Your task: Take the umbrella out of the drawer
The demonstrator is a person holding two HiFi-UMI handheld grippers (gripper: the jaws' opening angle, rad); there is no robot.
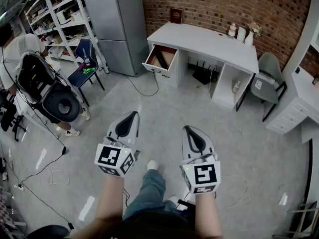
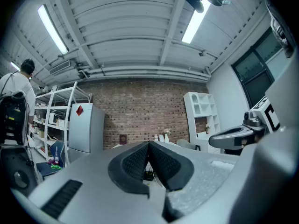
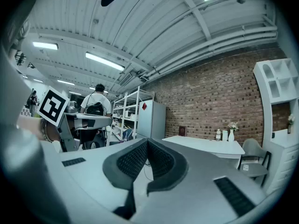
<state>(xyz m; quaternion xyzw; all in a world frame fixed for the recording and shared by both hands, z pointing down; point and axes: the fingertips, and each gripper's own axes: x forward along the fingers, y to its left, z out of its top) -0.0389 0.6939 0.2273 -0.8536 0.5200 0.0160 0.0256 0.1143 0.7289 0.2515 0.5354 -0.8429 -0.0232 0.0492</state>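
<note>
the left gripper (image 1: 133,113) is clenched with nothing in it; in the left gripper view its dark ribbed pads (image 2: 135,161) meet at the tip and only the room shows past them. the right gripper (image 1: 186,129) is clenched and empty as well, its pads (image 3: 133,160) closed to a point in the right gripper view. both are held level side by side in front of the person, above the grey floor (image 1: 164,113), each with its marker cube nearest the forearm. they are well apart from the white desk (image 1: 209,40) that stands against the brick wall (image 1: 224,6). the desk's drawer (image 1: 160,59) at its left end is pulled open, and a dark long thing lying inside looks like the umbrella (image 1: 160,60), still in the drawer and far from both grippers. left of the desk stands a grey fridge (image 1: 117,24), then a blue chair (image 1: 82,68) and white shelves (image 1: 57,14). another person (image 1: 17,51) stands at the far left beside dark equipment. a grey chair (image 1: 269,78) sits at the desk's right end.
</note>
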